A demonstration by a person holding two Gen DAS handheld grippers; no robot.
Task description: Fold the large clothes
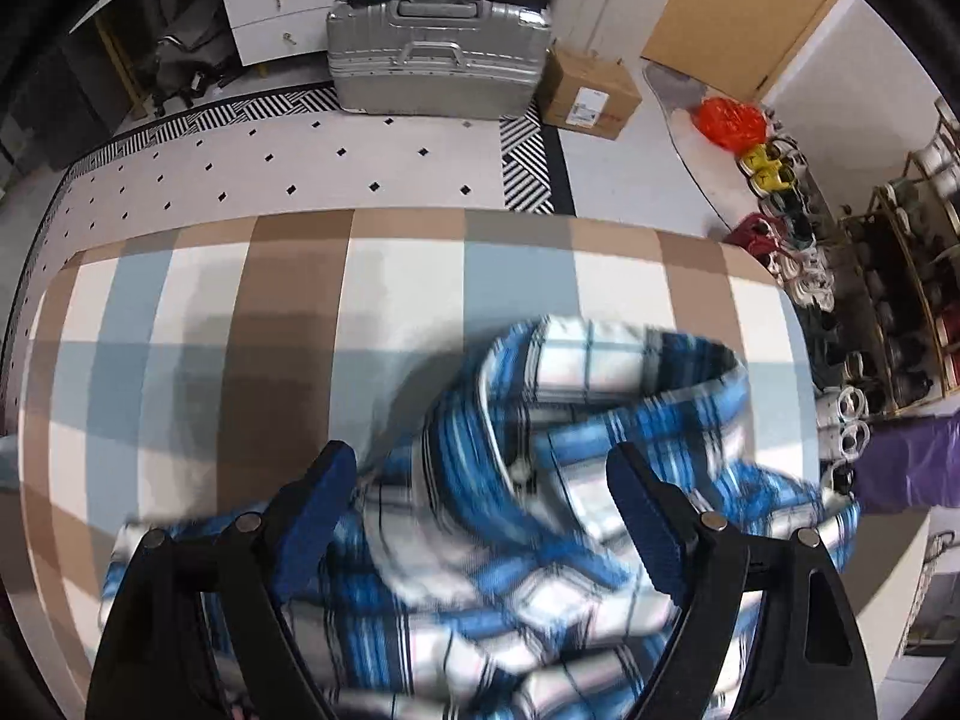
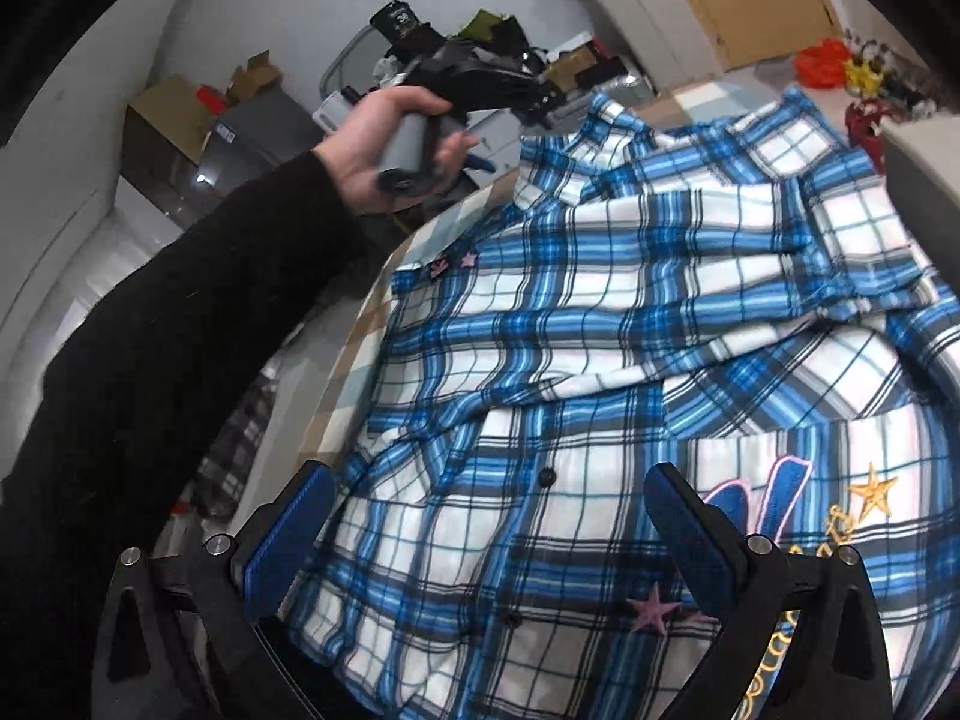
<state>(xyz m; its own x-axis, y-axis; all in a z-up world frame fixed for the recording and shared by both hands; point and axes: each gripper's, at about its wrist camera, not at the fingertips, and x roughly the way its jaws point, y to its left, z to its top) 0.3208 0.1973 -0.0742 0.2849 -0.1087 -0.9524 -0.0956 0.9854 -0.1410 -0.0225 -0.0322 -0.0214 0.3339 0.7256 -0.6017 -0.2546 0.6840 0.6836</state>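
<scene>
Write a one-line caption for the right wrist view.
Open right claw over a blue plaid shirt; a hand holds the left claw beyond.

Broad checked surface [image 1: 288,312] in tan, pale blue and white, apparently a covered table or bed. Spread directly across it, rumpled: blue-and-white plaid button shirt [image 2: 600,360] with embroidered stars.

Place: a lived-in home, bedroom or entry room.
Ahead of the tongs: silver suitcase [image 1: 438,54] on a patterned rug [image 1: 336,162], white drawers [image 1: 273,0] with keys.
Right of the tongs: shoe rack [image 1: 900,300], loose shoes [image 1: 780,222] along the floor.
Clutter: cardboard box [image 1: 591,90], orange bag [image 1: 729,123].
</scene>
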